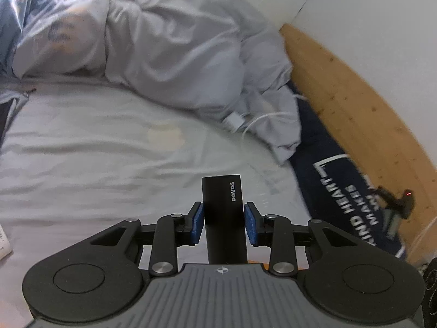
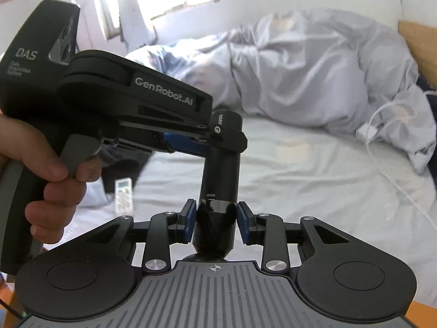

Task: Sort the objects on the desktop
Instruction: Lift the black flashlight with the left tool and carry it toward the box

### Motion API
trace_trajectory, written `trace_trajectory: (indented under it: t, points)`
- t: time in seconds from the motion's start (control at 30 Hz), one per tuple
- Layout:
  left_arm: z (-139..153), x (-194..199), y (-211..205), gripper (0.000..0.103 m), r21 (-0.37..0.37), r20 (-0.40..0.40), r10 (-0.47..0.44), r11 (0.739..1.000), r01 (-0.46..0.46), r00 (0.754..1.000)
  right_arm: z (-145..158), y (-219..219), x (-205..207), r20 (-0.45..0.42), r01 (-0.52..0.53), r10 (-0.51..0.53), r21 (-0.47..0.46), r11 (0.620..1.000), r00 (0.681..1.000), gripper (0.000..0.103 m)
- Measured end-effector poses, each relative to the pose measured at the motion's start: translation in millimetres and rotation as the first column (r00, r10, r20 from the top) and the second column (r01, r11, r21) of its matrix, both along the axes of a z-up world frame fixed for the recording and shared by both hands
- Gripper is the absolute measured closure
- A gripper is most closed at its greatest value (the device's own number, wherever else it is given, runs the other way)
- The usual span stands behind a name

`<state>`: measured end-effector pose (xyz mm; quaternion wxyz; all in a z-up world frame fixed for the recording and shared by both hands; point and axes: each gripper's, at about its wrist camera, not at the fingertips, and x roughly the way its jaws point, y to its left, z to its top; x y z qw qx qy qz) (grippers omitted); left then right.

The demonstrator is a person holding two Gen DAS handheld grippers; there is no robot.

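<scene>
A black cylindrical device (image 1: 222,191) marked POVOS hangs in the air above the bed, gripped at both ends. My left gripper (image 1: 224,213) is shut on it, blue pads against its sides. In the right wrist view the same device (image 2: 221,169) runs away from the camera. My right gripper (image 2: 215,216) is shut on its glossy near end. The left gripper (image 2: 226,136) clamps the far end from the left, with a person's hand (image 2: 54,164) on its trigger handle.
Below lies a bed with a pale sheet (image 1: 109,150) and a crumpled grey duvet (image 1: 164,49). A white charger with its cable (image 1: 235,120) rests by the duvet. A dark blue printed cloth (image 1: 341,191) and a wooden bed frame (image 1: 355,95) are at the right. A white remote (image 2: 124,191) lies on the sheet.
</scene>
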<state>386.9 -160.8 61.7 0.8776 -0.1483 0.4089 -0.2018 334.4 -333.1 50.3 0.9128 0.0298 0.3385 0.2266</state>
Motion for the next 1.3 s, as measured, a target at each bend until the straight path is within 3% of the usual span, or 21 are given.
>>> trace_trajectory:
  t: [0.07, 0.1, 0.13, 0.27, 0.37, 0.47, 0.6, 0.8, 0.97, 1.07, 1.13, 1.2, 1.3]
  points:
    - [15.6, -12.3, 0.8, 0.069, -0.009, 0.024, -0.002, 1.0, 0.002, 1.0, 20.2, 2.3, -14.3, 0.03, -0.003, 0.003, -0.004, 1.0, 1.0, 0.071]
    - [23.1, -18.2, 1.3, 0.069, -0.011, 0.035, -0.002, 1.0, 0.002, 0.999, 30.0, 3.8, -21.4, 0.044, -0.006, 0.006, -0.006, 1.0, 0.999, 0.078]
    - [31.5, -25.1, 2.0, 0.069, -0.005, 0.048, 0.0, 1.0, 0.001, 0.999, 41.5, 5.3, -29.9, 0.068, -0.007, 0.007, -0.004, 1.0, 0.998, 0.102]
    - [45.7, -50.6, 9.1, 0.071, -0.001, 0.052, 0.012, 1.0, -0.012, 0.999, 74.5, 22.8, -54.1, 0.099, -0.076, 0.075, -0.001, 0.997, 0.992, 0.102]
    - [34.0, -68.1, 15.3, 0.071, -0.004, 0.029, 0.052, 0.999, -0.052, 0.998, 45.7, 44.8, -50.0, 0.003, -0.09, 0.09, -0.077, 0.993, 0.996, 0.102]
    - [-1.3, -68.1, 25.2, 0.071, 0.011, -0.038, 0.118, 0.993, -0.118, 0.992, 21.8, 41.8, -53.2, -0.046, -0.05, 0.047, -0.071, 0.996, 0.998, 0.102]
    - [-39.2, -65.5, 33.3, 0.071, 0.05, -0.088, 0.156, 0.987, -0.152, 0.984, 14.4, 30.4, -64.2, -0.069, -0.038, 0.033, -0.072, 0.997, 0.997, 0.102]
    - [-30.8, -74.0, 36.4, 0.071, 0.011, -0.037, 0.131, 0.991, -0.131, 0.991, 10.3, 24.8, -85.9, -0.051, -0.026, 0.02, -0.124, 0.992, 0.999, 0.102]
    - [2.1, -97.6, 36.9, 0.071, -0.033, 0.05, 0.106, 0.994, -0.105, 0.993, 15.8, 29.5, -109.5, 0.037, -0.017, 0.021, -0.116, 0.993, 0.999, 0.096]
    - [21.0, -107.8, 37.7, 0.071, -0.057, 0.089, 0.1, 0.994, -0.096, 0.991, 29.0, 33.3, -119.0, 0.126, 0.002, 0.016, -0.142, 0.99, 0.992, 0.078]
    - [31.0, -118.0, 35.2, 0.071, -0.063, 0.117, 0.089, 0.995, -0.082, 0.989, 38.5, 34.6, -124.3, 0.175, 0.007, 0.02, -0.149, 0.989, 0.984, 0.048]
    - [38.8, -125.4, 33.9, 0.071, -0.07, 0.134, 0.083, 0.995, -0.074, 0.988, 44.6, 36.6, -126.8, 0.198, -0.01, 0.041, -0.157, 0.988, 0.979, 0.038]
    - [49.8, -133.8, 30.7, 0.071, -0.075, 0.161, 0.06, 0.996, -0.048, 0.985, 48.6, 40.4, -128.0, 0.221, -0.014, 0.055, -0.181, 0.983, 0.974, 0.035]
